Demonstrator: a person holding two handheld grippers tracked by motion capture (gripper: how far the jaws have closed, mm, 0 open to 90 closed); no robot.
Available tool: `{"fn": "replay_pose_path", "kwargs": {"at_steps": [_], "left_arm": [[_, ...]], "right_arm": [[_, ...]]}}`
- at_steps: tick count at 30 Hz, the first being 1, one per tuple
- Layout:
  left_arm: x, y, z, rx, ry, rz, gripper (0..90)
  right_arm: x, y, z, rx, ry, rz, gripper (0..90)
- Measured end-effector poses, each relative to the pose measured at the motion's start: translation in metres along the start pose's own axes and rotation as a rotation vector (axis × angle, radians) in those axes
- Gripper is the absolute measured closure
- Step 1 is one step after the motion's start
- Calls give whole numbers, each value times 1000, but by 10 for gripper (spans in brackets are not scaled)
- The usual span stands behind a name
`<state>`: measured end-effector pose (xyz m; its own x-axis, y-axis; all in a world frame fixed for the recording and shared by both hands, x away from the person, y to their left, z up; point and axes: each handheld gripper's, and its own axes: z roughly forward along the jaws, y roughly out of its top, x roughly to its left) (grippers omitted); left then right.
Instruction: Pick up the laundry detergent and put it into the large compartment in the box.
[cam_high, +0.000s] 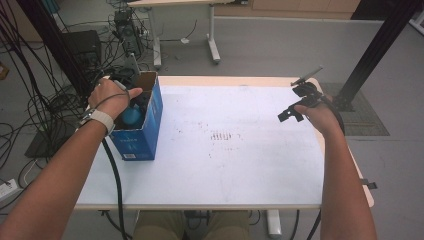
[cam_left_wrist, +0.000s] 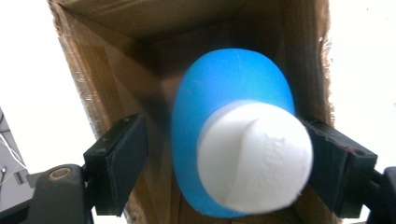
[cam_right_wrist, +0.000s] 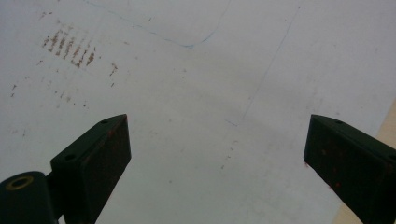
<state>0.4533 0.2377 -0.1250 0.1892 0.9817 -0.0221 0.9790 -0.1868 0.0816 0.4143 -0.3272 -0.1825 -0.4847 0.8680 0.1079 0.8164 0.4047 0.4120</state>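
left gripper (cam_left_wrist: 224, 158): jaws apart, astride blue bottle (cam_left_wrist: 233, 98) with white cap, left pad clear | bottle inside cardboard box (cam_high: 145, 120) at desk (cam_high: 240, 165) left edge | right gripper (cam_right_wrist: 215, 158): jaws wide, empty, over desk

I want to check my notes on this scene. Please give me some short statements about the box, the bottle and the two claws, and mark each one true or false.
1. The blue bottle has a white cap. True.
2. The bottle is inside the cardboard box. True.
3. The box stands at the table's right side. False: it stands at the left side of the table.
4. The right claw holds the bottle. False: its jaws are wide open above the bare table.
5. The left claw has the bottle between its jaws. True.
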Motion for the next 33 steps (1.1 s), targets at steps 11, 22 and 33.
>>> {"fn": "replay_pose_path", "kwargs": {"at_steps": [11,22,33], "left_arm": [[5,-3,-9,-11,-42,7,98],[-5,-7,-29,-42,-19,40,84],[-15,-11,-55,-74,-23,86,84]], "right_arm": [[1,-2,-3,-5,1,0,72],[0,-4,-7,-13,5,1,72],[1,-6,-14,-18,5,5,72]]}}
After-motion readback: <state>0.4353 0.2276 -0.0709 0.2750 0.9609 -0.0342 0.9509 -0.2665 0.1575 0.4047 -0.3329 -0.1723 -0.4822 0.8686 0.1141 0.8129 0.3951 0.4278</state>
